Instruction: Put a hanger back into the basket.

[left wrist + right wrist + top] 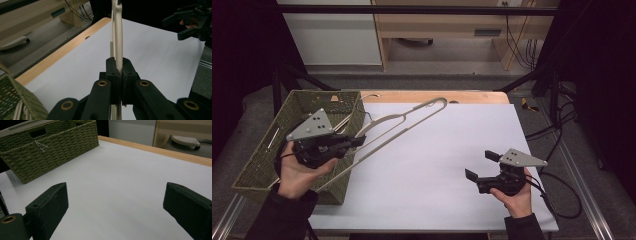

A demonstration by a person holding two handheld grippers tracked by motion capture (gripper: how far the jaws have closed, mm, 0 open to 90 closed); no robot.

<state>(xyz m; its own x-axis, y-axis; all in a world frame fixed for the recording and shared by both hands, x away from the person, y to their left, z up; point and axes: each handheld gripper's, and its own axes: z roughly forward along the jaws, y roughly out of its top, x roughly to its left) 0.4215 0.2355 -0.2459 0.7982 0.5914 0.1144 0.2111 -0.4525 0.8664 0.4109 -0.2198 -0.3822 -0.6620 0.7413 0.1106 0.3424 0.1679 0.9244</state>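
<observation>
- The left claw (pixel 357 141) hangs over the basket's right wall near the counter's left edge, its jaws pressed onto a cream hanger (pixel 404 122).
- In the left gripper view the hanger (pixel 118 37) stands edge-on between the two black pads, clamped tight.
- The hanger is off the counter (pixel 437 165), slanting from the basket up toward the far edge, its hook end nearest that edge.
- The woven green basket (pixel 267 160) sits at the counter's left edge, partly overhanging it; more pale hangers lie inside.
- The right claw (pixel 479 166) rests near the front right corner, jaws spread wide with nothing between them.
- In the right gripper view the basket (pixel 50 147) sits at the far left.
</observation>
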